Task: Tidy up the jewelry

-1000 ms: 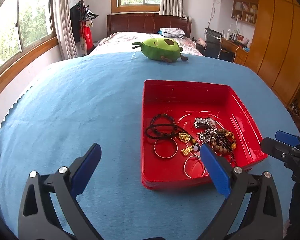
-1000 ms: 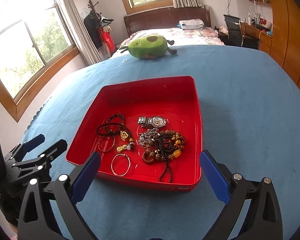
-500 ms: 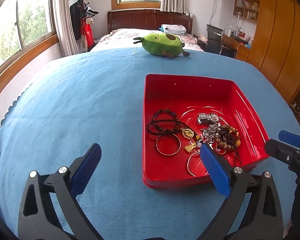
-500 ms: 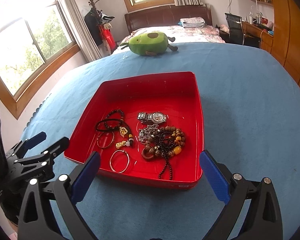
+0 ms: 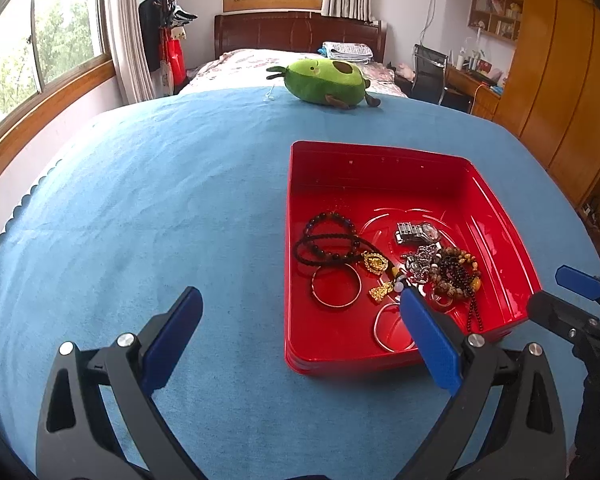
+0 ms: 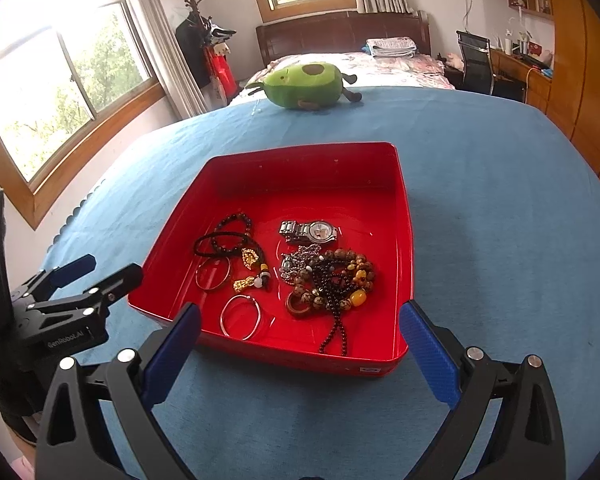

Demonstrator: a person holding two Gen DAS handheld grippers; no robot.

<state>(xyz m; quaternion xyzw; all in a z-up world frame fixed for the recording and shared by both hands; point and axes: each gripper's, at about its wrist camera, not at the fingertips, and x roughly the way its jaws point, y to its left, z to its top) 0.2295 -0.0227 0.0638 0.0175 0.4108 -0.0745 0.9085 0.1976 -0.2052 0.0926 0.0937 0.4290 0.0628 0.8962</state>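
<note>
A red tray [image 6: 404,184] [image 5: 296,184] lies on a blue cloth and holds several pieces of jewelry. Inside are a steel watch [image 6: 310,231] [image 5: 416,233], black bead strings [image 6: 224,236] [image 5: 328,246] with gold pendants [image 6: 251,258], thin bangles [image 6: 240,317] [image 5: 336,290], and a heap of brown and amber beads [image 6: 336,280] [image 5: 456,274]. My left gripper [image 5: 300,332] stands open at the tray's near left corner, nothing between its fingers. My right gripper [image 6: 300,340] is open in front of the tray's near edge, empty too.
A green avocado plush [image 6: 306,85] [image 5: 326,80] sits at the far edge of the blue cloth [image 6: 500,200]. Behind it are a bed, windows at left, wooden wardrobes and a desk with a chair at right. Bare cloth spreads left of the tray.
Both cameras have tilted up slightly, so the tray sits a little lower in each view. Both grippers stay open; the jewelry has not moved.
</note>
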